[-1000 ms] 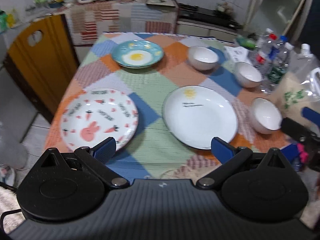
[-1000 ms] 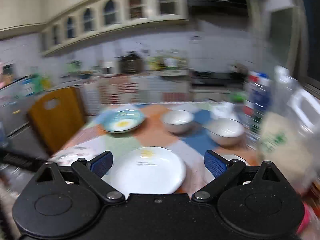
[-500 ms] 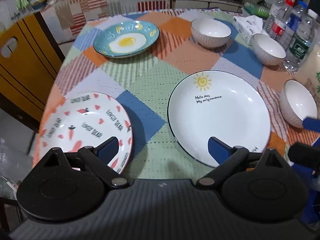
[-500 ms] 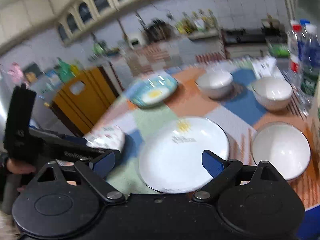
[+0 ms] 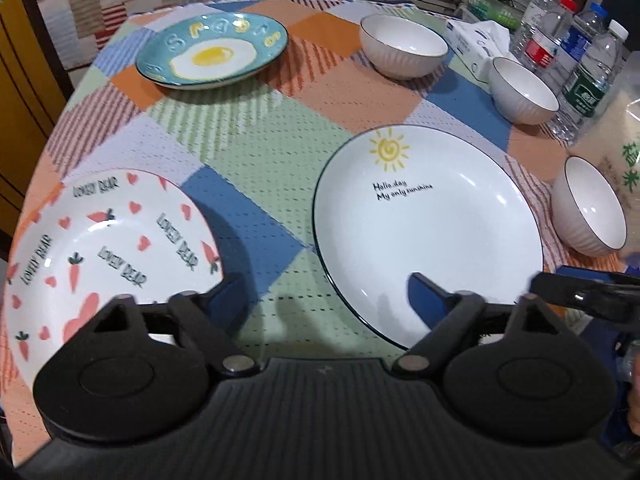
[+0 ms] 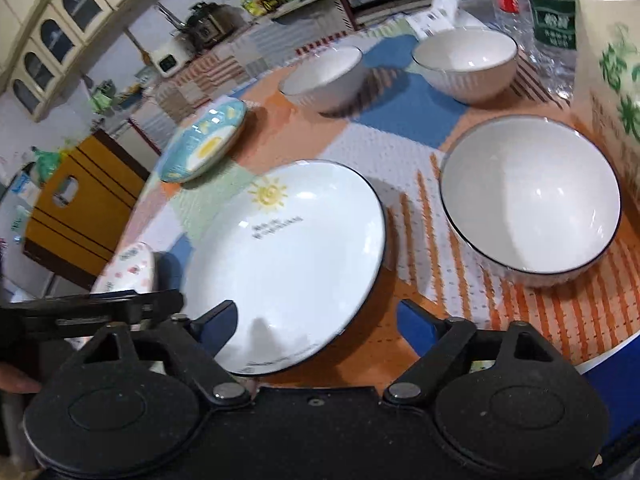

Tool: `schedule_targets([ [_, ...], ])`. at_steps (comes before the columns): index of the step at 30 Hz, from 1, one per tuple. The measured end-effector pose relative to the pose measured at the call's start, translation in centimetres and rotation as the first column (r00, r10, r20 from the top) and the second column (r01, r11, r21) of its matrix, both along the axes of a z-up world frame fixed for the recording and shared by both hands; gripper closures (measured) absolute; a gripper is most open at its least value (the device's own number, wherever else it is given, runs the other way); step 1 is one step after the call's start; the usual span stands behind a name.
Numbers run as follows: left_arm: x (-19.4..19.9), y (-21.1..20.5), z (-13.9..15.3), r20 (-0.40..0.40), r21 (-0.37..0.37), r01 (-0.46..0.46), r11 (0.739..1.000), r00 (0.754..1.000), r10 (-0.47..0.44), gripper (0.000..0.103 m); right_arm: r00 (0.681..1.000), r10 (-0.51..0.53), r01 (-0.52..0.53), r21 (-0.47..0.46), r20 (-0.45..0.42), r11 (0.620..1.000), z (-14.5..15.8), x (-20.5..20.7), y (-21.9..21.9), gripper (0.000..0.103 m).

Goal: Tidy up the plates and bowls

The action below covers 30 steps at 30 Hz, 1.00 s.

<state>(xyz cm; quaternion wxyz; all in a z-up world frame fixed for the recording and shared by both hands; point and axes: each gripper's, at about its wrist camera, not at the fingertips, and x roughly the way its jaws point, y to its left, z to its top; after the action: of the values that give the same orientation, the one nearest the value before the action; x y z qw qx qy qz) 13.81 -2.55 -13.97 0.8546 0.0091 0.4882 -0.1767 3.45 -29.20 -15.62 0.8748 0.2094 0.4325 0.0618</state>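
A white sun plate point(image 5: 428, 232) lies near the table's front; it also shows in the right wrist view point(image 6: 288, 264). A carrot-print plate point(image 5: 100, 248) lies at front left, and a blue egg plate point(image 5: 212, 54) at the back. Three white bowls stand on the right: far point(image 5: 402, 46), middle point(image 5: 522, 90), near point(image 5: 588, 212). The near bowl fills the right of the right wrist view point(image 6: 532, 196). My left gripper point(image 5: 326, 296) is open and empty over the gap between the two front plates. My right gripper point(image 6: 316, 326) is open and empty, astride the sun plate's near rim.
Water bottles point(image 5: 576, 60), a tissue box point(image 5: 480, 44) and a rice bag point(image 6: 612, 64) crowd the table's right side. A yellow chair back point(image 6: 80, 208) stands left of the checked tablecloth point(image 5: 256, 136). A kitchen counter lies behind.
Both grippers have come down and forward toward the table. The plates and bowls now look larger. The right gripper has dropped close to the sun plate's rim.
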Motion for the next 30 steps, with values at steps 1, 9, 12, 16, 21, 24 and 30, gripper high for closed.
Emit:
schedule_targets([
  [1,0.1,-0.1,-0.2,-0.004,-0.002,0.001,1.000,1.000,-0.001,0.036,1.000,-0.006,0.006,-0.007,-0.002,1.000,-0.5,0.1,0.0,0.021],
  [9,2.0,-0.4,-2.1,-0.065,-0.023,0.012,1.000,0.998,-0.013,0.071,0.998,-0.061,0.061,-0.008,0.009,0.998,-2.6,2.9,-0.4,0.055],
  [12,2.4,-0.2,-2.7,-0.108,-0.091,-0.012,0.996,0.994,0.002,0.083,0.998,-0.069,0.069,-0.035,0.005,0.997,-3.0,3.4,-0.3,0.076],
  [16,2.6,-0.5,-2.9,-0.121,-0.103,-0.038,0.994,0.992,0.026,0.085,0.997,-0.069,0.071,-0.052,0.037,0.996,-3.3,3.2,-0.5,0.083],
  [21,2.4,-0.6,-2.1,-0.086,-0.071,-0.012,0.997,0.996,0.006,0.084,0.998,-0.019,0.023,-0.073,0.053,0.997,-2.9,2.9,-0.6,0.083],
  [24,2.7,-0.6,-1.4,-0.093,-0.060,0.014,0.998,0.995,-0.020,0.084,0.998,0.018,-0.015,-0.061,0.058,0.998,-2.4,2.9,-0.7,0.083],
  [30,4.0,0.2,0.0,-0.061,-0.050,-0.014,0.999,0.998,0.011,0.084,0.996,0.052,-0.047,-0.063,0.078,0.997,-1.7,4.3,-0.2,0.083],
])
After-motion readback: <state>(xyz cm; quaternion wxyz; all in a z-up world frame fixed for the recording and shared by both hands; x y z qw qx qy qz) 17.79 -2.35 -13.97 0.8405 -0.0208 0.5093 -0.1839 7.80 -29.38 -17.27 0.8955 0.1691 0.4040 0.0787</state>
